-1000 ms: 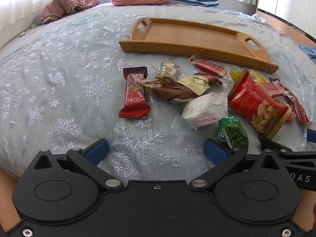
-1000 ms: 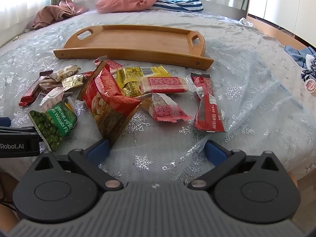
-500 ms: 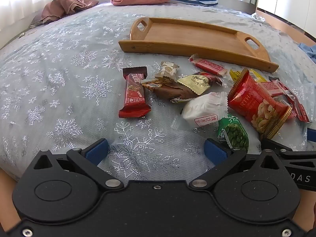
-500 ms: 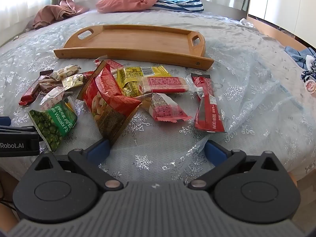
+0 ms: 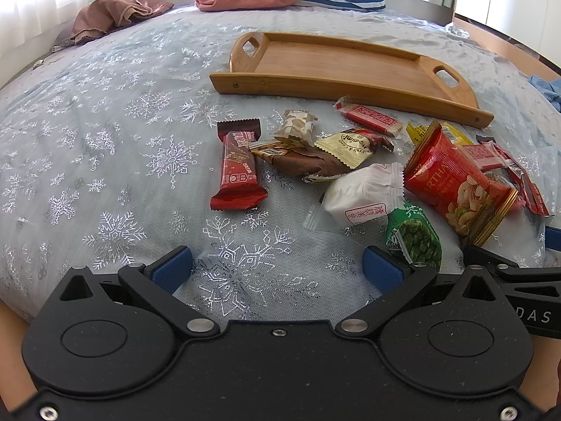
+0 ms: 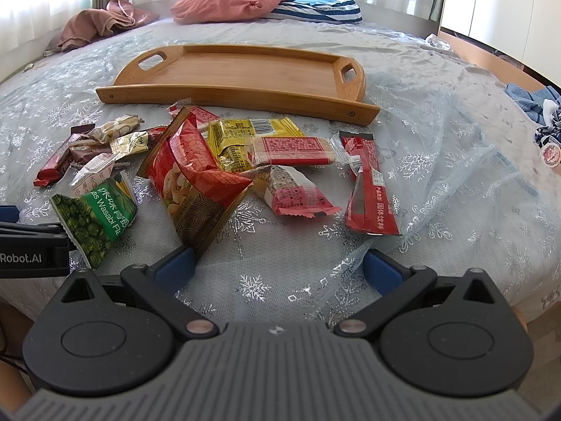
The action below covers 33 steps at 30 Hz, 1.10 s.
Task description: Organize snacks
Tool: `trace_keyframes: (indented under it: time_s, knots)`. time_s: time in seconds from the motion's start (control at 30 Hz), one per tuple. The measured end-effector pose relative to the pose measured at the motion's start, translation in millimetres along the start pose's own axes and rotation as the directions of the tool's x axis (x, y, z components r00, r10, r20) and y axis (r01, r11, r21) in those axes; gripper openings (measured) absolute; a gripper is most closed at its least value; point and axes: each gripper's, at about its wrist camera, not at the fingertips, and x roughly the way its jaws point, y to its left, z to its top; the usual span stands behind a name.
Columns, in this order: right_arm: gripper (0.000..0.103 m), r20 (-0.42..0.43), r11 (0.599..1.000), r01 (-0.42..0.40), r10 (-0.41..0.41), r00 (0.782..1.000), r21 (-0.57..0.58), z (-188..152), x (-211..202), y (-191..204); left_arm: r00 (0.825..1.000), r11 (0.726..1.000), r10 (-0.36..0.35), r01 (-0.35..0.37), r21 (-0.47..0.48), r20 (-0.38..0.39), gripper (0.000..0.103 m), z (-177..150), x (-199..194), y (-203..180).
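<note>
Empty wooden tray (image 5: 343,66) lying on the snowflake bedspread (image 5: 105,133), snacks scattered just before it. Red stick sachet (image 6: 368,182) and yellow packet (image 6: 245,137) plain only from the right wrist. Left gripper (image 5: 277,268) and right gripper (image 6: 278,268) both spread wide, grasping nothing.

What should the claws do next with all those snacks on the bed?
Probably ease the right claw forward to the big red nut bag, the closest packet, lying just ahead of its left fingertip. Both claws are open and hold nothing, the wooden tray has nothing in it, and every snack lies on the bedspread.
</note>
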Motion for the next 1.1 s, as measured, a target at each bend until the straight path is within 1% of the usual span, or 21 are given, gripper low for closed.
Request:
trace_keyframes:
  time_s: [1.1]
  knots:
    - [0.103, 0.005, 1.0, 0.002, -0.002, 1.0, -0.003, -1.0, -1.1, 0.4, 1.0, 1.0, 0.0, 0.0, 0.002, 0.001, 0.103, 1.2, 1.5, 1.9]
